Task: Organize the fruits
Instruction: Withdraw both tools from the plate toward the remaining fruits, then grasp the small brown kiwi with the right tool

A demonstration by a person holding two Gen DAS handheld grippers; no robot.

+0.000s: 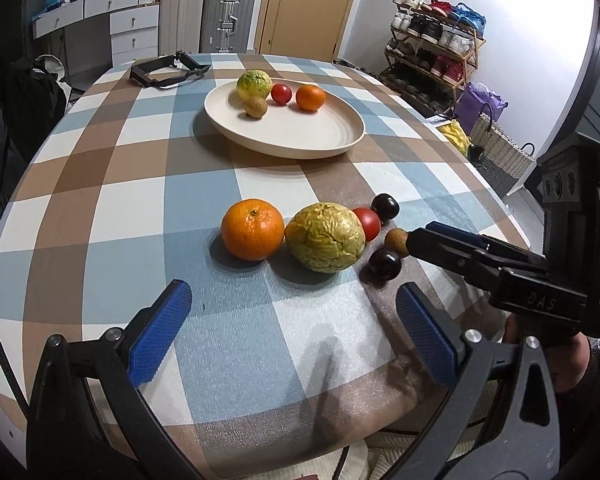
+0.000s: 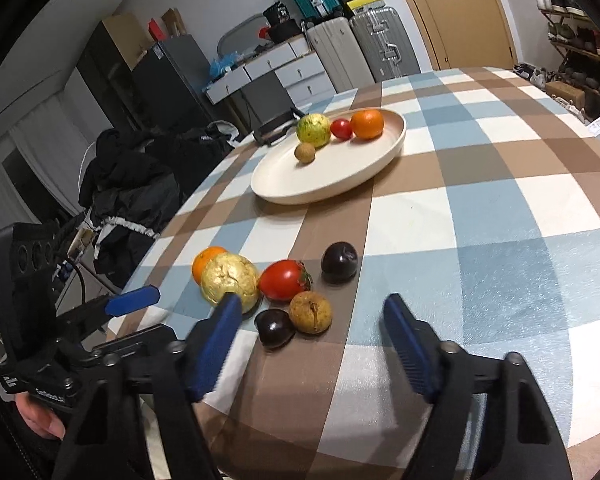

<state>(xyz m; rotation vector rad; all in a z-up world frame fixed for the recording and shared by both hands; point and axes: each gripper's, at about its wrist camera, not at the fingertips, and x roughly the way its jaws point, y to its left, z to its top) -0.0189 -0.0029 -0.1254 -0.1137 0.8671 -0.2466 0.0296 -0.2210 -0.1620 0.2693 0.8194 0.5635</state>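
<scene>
On the checked tablecloth near me lie an orange (image 1: 252,229), a wrinkled yellow-green fruit (image 1: 325,237), a red tomato (image 1: 368,223), a small brown fruit (image 1: 396,242) and two dark plums (image 1: 385,207) (image 1: 385,264). The right wrist view shows the same group: tomato (image 2: 283,279), brown fruit (image 2: 310,311), plums (image 2: 339,261) (image 2: 274,327). A cream plate (image 1: 300,136) farther back holds a green fruit (image 1: 253,84), a tomato, an orange and a small brown fruit. My left gripper (image 1: 292,328) is open, short of the group. My right gripper (image 2: 312,344) is open just before the brown fruit.
A black frame-like object (image 1: 168,69) lies at the table's far left. The table edge runs close on the right, with a woven basket (image 1: 500,152) and shoe rack (image 1: 432,48) beyond. Dark clothing (image 2: 132,176) is piled off the left side.
</scene>
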